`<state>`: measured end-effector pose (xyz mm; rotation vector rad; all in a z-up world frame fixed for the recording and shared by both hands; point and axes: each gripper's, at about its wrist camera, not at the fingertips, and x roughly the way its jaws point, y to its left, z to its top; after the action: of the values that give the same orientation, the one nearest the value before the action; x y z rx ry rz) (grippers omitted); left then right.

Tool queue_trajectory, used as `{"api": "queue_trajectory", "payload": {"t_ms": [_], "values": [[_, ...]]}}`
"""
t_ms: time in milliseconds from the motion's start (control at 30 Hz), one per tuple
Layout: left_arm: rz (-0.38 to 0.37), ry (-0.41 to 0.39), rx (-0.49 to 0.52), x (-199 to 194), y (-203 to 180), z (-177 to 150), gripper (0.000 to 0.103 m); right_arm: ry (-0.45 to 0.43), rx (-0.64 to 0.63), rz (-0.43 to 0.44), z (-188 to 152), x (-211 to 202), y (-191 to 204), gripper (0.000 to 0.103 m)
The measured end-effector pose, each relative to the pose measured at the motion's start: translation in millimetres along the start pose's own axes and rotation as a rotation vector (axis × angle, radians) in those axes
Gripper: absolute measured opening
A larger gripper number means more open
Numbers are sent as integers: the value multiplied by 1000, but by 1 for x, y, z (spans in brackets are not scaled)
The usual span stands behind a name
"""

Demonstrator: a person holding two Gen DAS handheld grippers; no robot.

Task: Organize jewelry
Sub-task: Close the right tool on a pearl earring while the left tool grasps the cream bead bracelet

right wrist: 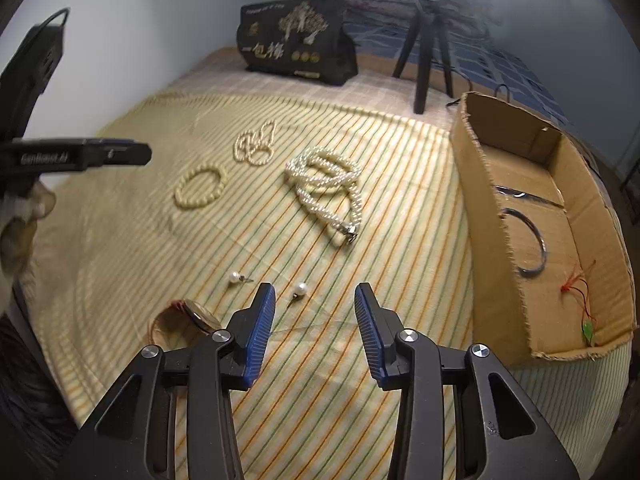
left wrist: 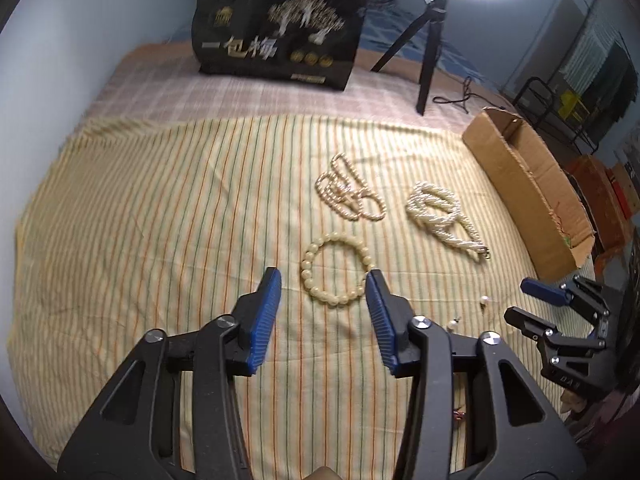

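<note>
Ribbed blue pads of left hand-held gripper spread wide, right hand-held gripper likewise, round chunky-bead bracelet, striped woven cloth.

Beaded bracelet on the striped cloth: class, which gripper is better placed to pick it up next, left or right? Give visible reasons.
Left. The left gripper is open with the beaded bracelet right at its fingertips. The right gripper is open nearer the pearl earring and cardboard box, farther from the bracelet.

On the striped cloth lay a cream bracelet, a thin pearl strand, a twisted pearl necklace, two pearl studs and a watch. The box held a bangle and a red cord.
</note>
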<state>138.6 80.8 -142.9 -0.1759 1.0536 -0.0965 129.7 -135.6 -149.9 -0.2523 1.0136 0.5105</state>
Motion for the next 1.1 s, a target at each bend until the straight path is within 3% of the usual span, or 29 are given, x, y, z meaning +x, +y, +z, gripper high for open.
{"api": "queue_trajectory", "payload": {"t_ms": [100,300,933,1100], "values": [[-1,25,-12,11,5,0,38,21,-22,14,-1,8,2,27],[3,65,-30,30,9,0,35,48,-31,28,-3,19,3,21],[21,102,-42,61,13,5,28,73,-54,30,1,35,7,21],[66,81,-20,65,8,5,9,78,-60,23,2,37,10,11]]}}
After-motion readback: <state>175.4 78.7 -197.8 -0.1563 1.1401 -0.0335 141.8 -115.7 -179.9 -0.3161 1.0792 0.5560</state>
